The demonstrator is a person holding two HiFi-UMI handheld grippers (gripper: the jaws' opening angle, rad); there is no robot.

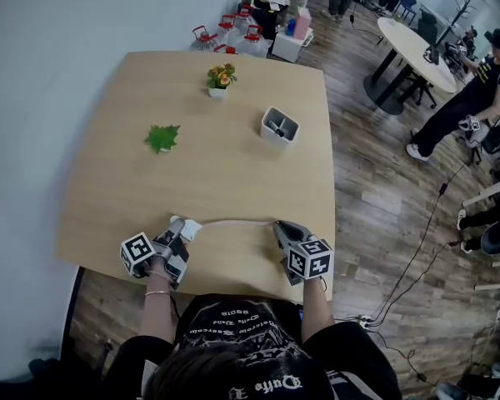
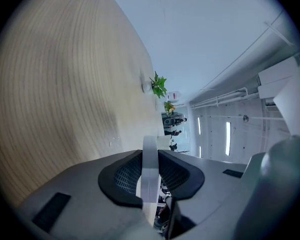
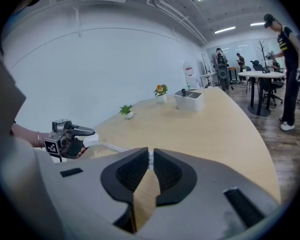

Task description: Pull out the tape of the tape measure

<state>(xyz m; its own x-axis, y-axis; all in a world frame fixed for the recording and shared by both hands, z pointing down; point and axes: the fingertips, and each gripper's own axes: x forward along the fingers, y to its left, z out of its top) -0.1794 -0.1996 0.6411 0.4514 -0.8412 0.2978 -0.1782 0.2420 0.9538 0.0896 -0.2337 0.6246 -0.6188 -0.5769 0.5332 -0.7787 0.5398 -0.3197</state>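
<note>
A white tape measure case (image 1: 187, 227) sits near the front edge of the wooden table (image 1: 233, 173), with my left gripper (image 1: 180, 232) shut on it. In the left gripper view the case (image 2: 149, 181) shows edge-on, pinched between the black pads (image 2: 122, 176). A pale strip of tape (image 1: 237, 222) runs right from the case to my right gripper (image 1: 278, 228). That gripper (image 3: 150, 155) has its jaws nearly together on the tape's end. In the right gripper view the tape (image 3: 111, 146) leads back to the case (image 3: 91, 140), just above the table.
A white pen box (image 1: 279, 126) stands mid-table, with a small green plant (image 1: 162, 137) to its left and a flower pot (image 1: 221, 77) at the back. Water jugs (image 1: 233, 32) stand beyond the table. At the right, a person (image 1: 475, 90) is near a round table (image 1: 412, 48).
</note>
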